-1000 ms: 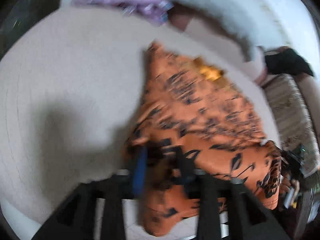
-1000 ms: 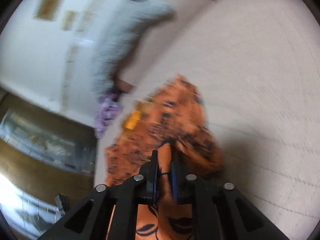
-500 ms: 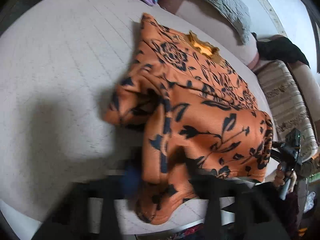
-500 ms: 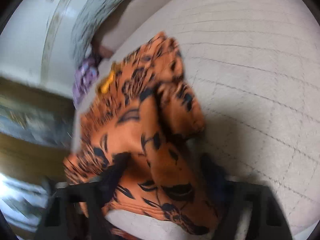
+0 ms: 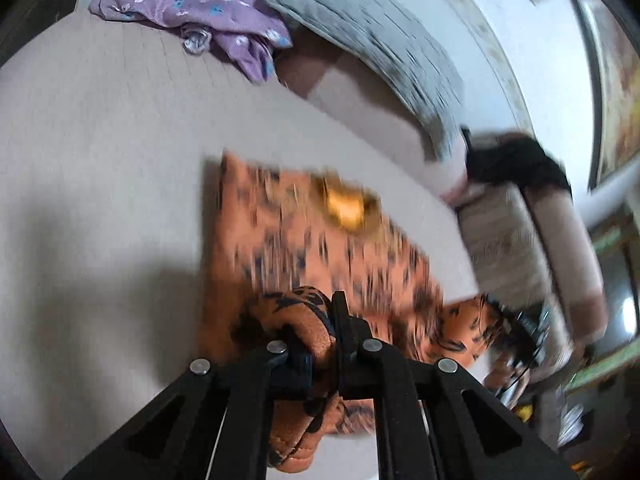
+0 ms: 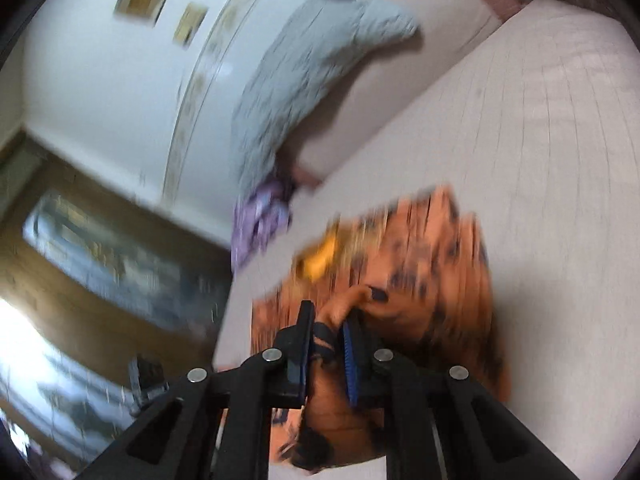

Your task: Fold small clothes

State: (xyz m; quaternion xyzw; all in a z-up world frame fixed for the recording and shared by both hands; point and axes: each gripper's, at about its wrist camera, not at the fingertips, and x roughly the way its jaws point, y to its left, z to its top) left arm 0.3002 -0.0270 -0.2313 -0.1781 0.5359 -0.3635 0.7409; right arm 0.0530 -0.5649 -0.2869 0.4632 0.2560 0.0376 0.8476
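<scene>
Left gripper: clamped on a bunched fold of the orange top; the rest of the top lay blurred on the beige bed. Purple garment well apart at the far edge, beside a grey pillow.

Right gripper: pinched a fold of the top, which lay on the bed; purple garment beyond.

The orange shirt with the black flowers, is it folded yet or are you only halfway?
About halfway, it seems. The orange shirt lies partly flat on the beige bed, collar end spread out. In hand now: the left claw and the right claw each pinch a bunch of its cloth, lifted above the rest. Left to do: lay that part down and smooth it. The purple garment near the pillow looks unfolded.
</scene>
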